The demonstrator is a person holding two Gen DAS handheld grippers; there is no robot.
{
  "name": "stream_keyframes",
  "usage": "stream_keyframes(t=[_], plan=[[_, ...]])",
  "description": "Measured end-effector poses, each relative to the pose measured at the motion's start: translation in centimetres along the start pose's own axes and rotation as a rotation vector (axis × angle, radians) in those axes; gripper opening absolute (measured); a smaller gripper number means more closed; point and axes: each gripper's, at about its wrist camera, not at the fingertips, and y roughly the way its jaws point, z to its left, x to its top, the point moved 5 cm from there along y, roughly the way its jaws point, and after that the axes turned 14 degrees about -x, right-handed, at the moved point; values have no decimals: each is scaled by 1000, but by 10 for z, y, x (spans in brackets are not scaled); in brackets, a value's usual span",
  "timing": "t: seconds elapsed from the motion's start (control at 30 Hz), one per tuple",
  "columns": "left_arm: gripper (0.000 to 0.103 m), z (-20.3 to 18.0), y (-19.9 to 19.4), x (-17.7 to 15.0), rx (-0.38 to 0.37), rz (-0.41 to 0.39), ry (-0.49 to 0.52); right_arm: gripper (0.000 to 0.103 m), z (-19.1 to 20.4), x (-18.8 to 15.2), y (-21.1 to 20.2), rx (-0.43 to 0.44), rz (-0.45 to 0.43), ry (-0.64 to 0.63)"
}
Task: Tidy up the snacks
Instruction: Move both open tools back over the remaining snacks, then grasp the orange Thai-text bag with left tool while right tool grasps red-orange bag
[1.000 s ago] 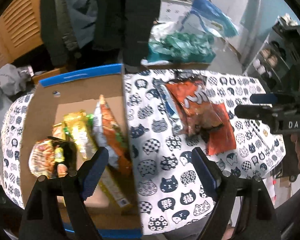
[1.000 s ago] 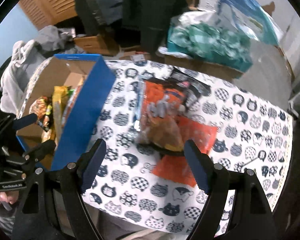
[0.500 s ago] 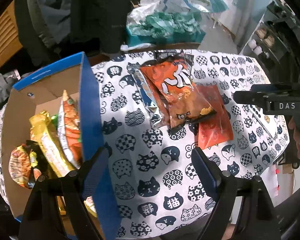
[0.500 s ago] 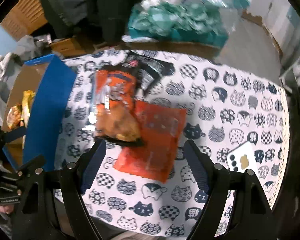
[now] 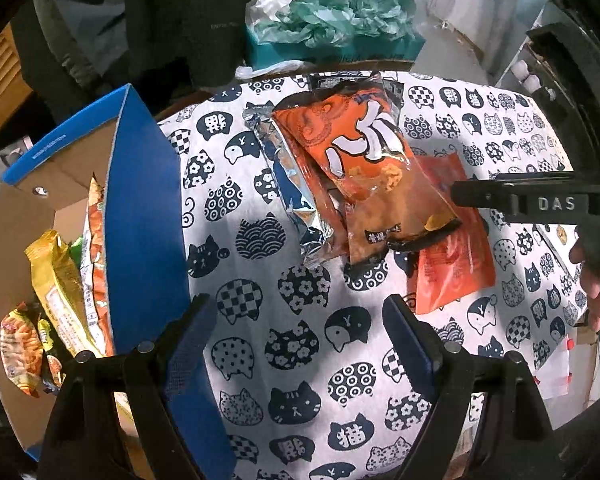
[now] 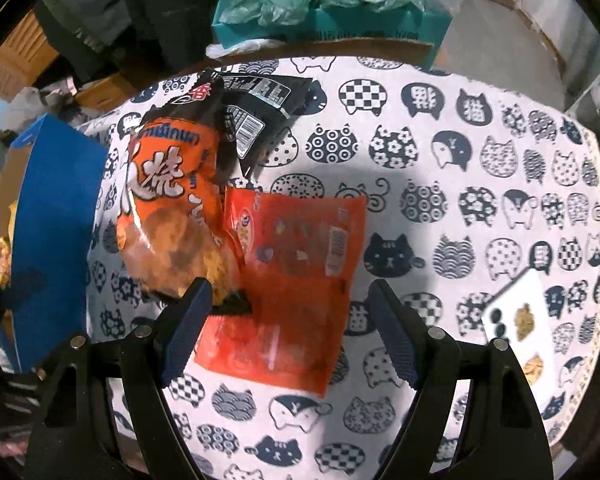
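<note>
An orange cracker bag (image 5: 364,168) (image 6: 172,216) lies on the cat-print tablecloth (image 5: 292,344), on top of a silver pack (image 5: 288,192), a black pack (image 6: 260,108) and a flat red packet (image 5: 452,256) (image 6: 292,280). A blue-sided cardboard box (image 5: 144,216) (image 6: 48,224) at the left holds several snack bags (image 5: 60,280). My left gripper (image 5: 296,340) is open and empty above bare cloth in front of the pile. My right gripper (image 6: 288,320) is open and empty just above the red packet; it shows from the side in the left wrist view (image 5: 512,196).
A white phone (image 6: 520,320) lies on the cloth at the right. A teal box with green plastic (image 5: 336,28) (image 6: 324,4) stands behind the table. Dark clothing (image 5: 188,20) hangs behind. Shelving (image 5: 548,64) stands at the far right.
Both grippers have moved right, away from the box and closer to the snack pile. The right gripper now hangs over the red packet. Both stay open.
</note>
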Motion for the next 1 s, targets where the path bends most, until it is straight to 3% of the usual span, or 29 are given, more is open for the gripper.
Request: stream_keyframes(t=[0.3,0.6,0.8,1.0], plan=[[86,4,8,10,-17,2,-35,85,10,7,29,36,60,47],[86,6,7,12,-29,0,-40,85,23,5,58,-71,107,9],[86,6,7,17,-53,-11,-73,85,17,-2,61,-51,106,14],[86,-3,14,27,-130,-4,-147,73,1,-15,63,-51,121,-50]])
